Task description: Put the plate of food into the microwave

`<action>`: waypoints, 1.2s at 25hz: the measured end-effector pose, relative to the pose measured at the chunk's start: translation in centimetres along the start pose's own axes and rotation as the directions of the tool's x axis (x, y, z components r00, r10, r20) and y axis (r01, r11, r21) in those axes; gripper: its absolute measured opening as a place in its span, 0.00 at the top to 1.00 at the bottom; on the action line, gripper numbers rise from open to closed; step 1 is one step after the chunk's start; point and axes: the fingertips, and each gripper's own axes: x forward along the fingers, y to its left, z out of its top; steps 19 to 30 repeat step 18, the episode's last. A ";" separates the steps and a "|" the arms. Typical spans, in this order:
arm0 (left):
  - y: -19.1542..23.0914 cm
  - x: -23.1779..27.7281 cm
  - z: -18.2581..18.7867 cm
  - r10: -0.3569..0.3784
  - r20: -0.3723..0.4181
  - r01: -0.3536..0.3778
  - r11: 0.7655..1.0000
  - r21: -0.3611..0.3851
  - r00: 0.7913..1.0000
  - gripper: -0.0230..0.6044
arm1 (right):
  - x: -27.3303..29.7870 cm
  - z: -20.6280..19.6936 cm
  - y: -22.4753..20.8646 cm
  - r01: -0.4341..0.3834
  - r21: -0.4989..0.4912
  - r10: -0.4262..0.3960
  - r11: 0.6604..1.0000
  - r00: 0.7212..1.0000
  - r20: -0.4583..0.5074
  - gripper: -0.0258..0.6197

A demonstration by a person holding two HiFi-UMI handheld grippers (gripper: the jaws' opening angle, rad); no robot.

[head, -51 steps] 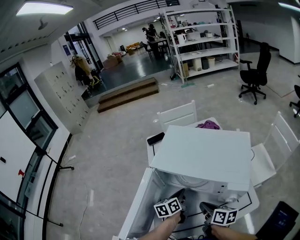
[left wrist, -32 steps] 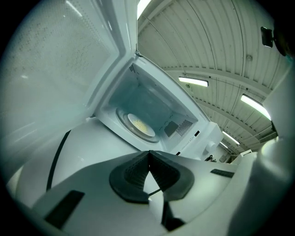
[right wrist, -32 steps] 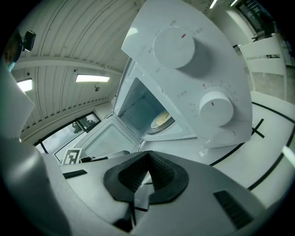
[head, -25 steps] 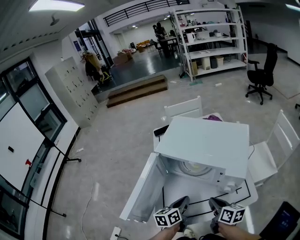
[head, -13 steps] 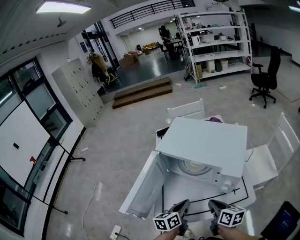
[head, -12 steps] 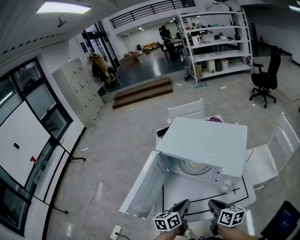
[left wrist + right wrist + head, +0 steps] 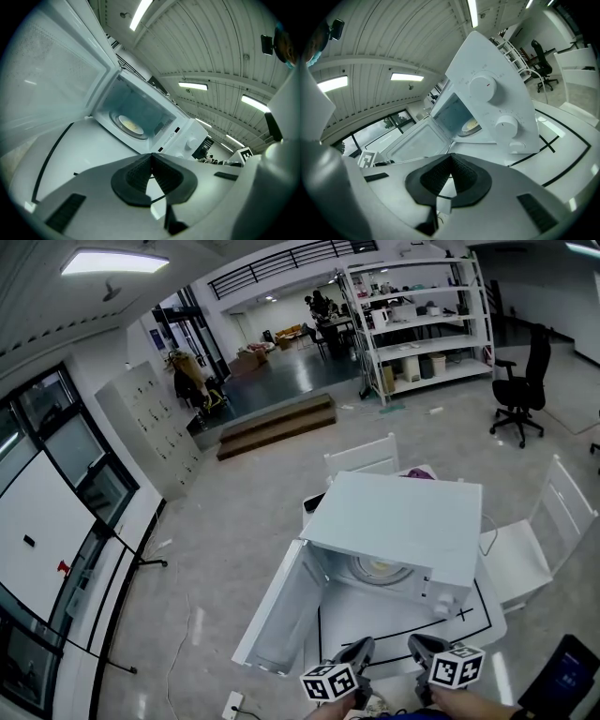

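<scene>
Microwave door (image 7: 279, 617) was swung wide open on the left. My left gripper (image 7: 151, 156) sat at the near edge of the white table (image 7: 370, 629), pointing at the open cavity. Its jaws were pinched right together with nothing in them. The plate of food (image 7: 380, 569) was already inside the microwave (image 7: 403, 512), in the middle of the cavity floor and well apart from both grippers. My right gripper (image 7: 451, 156) was just beside the left one, facing the control panel (image 7: 497, 108), also closed up tight and empty.
</scene>
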 end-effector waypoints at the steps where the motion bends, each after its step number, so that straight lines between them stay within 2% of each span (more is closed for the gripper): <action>1: -0.1 0.1 0.0 -0.002 0.000 0.002 1.000 0.001 1.000 0.95 | 0.0 0.0 -0.1 0.000 -0.001 0.000 1.000 1.000 0.000 0.96; 30: -1.1 0.0 0.0 0.001 0.002 -0.001 1.000 0.013 1.000 0.95 | -0.7 0.2 0.4 -0.020 -0.036 0.020 0.999 1.000 -0.018 0.96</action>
